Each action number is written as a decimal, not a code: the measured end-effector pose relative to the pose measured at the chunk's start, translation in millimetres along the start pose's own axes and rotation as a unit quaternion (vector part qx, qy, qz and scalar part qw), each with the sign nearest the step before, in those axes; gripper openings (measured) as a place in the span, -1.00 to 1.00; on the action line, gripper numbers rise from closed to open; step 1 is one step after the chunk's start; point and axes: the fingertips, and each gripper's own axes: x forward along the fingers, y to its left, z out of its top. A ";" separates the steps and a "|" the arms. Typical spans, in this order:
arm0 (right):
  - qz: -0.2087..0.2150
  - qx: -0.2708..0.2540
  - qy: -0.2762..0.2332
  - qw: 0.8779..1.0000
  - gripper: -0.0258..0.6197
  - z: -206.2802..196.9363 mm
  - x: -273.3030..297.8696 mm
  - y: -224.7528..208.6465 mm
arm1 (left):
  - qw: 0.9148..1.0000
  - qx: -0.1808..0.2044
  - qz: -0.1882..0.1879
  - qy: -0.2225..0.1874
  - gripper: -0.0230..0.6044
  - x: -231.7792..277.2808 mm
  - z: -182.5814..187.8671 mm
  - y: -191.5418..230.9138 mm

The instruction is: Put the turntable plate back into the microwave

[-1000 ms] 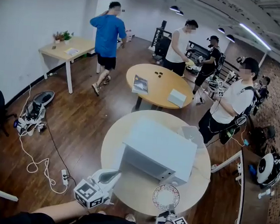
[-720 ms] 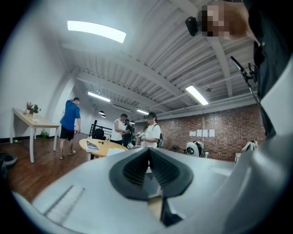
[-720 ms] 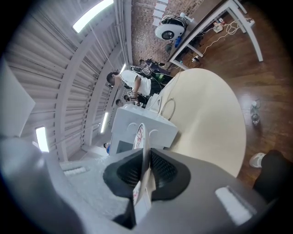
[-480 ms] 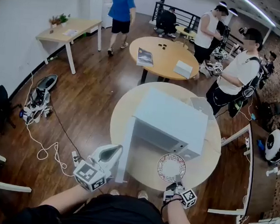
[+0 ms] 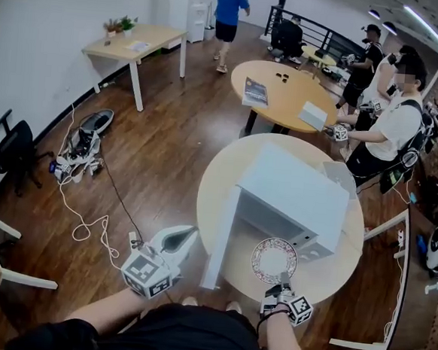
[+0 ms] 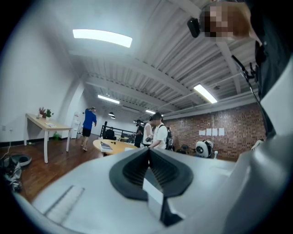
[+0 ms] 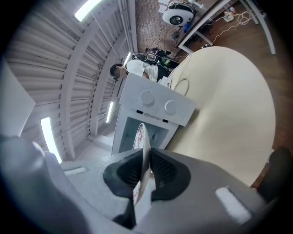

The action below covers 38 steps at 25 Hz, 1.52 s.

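The white microwave (image 5: 297, 192) stands on a round pale table (image 5: 332, 274), and its door (image 5: 221, 239) is swung out towards me. The patterned turntable plate (image 5: 274, 259) hangs just in front of the open cavity, with my right gripper (image 5: 281, 283) shut on its near rim. In the right gripper view the plate (image 7: 141, 135) runs edge-on between the jaws, in line with the microwave's opening (image 7: 130, 132) beside the knob panel (image 7: 158, 106). My left gripper (image 5: 189, 234) is shut and empty, left of the door. Its jaws meet with nothing between them in the left gripper view (image 6: 148, 153).
A person in a white shirt (image 5: 392, 127) stands just behind the table. Further back are a second round table (image 5: 286, 93), a desk (image 5: 135, 43) and several more people. Cables and a power strip (image 5: 131, 240) lie on the wooden floor at left.
The right gripper has carried the plate closer to the microwave's open front. The left gripper has shifted along beside the door. My head has moved, so the whole view has swung.
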 end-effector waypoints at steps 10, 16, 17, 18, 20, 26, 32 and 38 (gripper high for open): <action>0.021 -0.015 0.024 0.999 -0.85 -16.9 22.2 28.7 | 1.000 -0.005 0.010 -0.005 -0.91 -3.6 7.3 10.9; 0.025 -0.011 0.028 0.999 -0.85 -14.8 32.1 29.8 | 1.000 0.000 0.008 -0.011 -0.91 10.8 13.5 8.8; 0.025 -0.010 0.029 0.999 -0.85 -15.3 34.0 29.0 | 1.000 0.001 0.009 -0.010 -0.91 12.2 13.6 8.8; 0.025 -0.009 0.030 0.999 -0.85 -16.1 35.2 27.6 | 1.000 0.000 0.010 -0.007 -0.91 13.0 13.2 8.5; 0.023 -0.004 0.033 0.999 -0.85 -18.5 35.1 24.3 | 1.000 -0.004 0.012 -0.002 -0.91 13.0 13.3 6.8; 0.030 -0.007 0.044 0.999 -0.85 -13.8 59.2 38.4 | 1.000 0.017 0.017 -0.016 -0.91 25.4 45.6 7.2; 0.031 0.002 0.056 0.998 -0.85 -26.8 83.0 38.1 | 0.999 0.015 0.034 -0.003 -0.91 29.5 44.3 20.1; 0.034 0.003 0.060 0.998 -0.85 -29.5 108.5 39.9 | 0.999 0.019 0.043 0.006 -0.91 33.2 43.1 26.9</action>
